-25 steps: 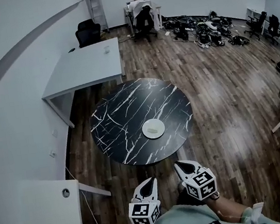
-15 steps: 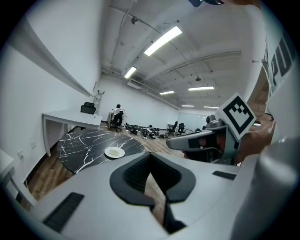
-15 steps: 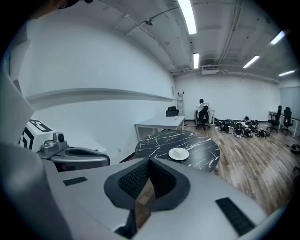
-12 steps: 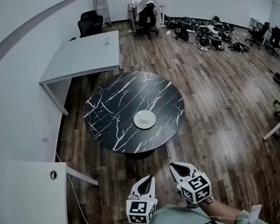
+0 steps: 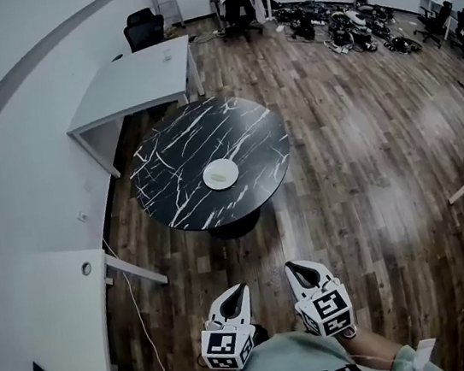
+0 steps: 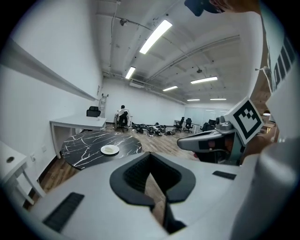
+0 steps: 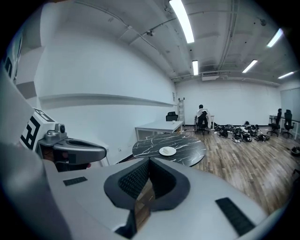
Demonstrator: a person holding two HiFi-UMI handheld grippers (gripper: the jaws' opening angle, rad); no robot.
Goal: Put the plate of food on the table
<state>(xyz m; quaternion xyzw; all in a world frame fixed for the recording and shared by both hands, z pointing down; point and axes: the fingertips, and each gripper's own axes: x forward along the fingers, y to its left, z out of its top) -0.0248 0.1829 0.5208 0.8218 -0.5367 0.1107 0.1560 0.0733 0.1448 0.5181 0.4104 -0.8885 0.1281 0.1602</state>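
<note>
The plate of food (image 5: 220, 173) is seen lying near the middle of the round black marble table (image 5: 168, 160), while the left gripper (image 5: 236, 295) and right gripper (image 5: 299, 270) are held well apart from that table, each with jaws closed together on nothing.

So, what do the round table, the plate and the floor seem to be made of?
Round table: black marble or a marble-look laminate, judging by white veins. Plate: plain white, probably ceramic, too far to confirm. Floor: dark wood planks, glossy, with light reflections.
</note>
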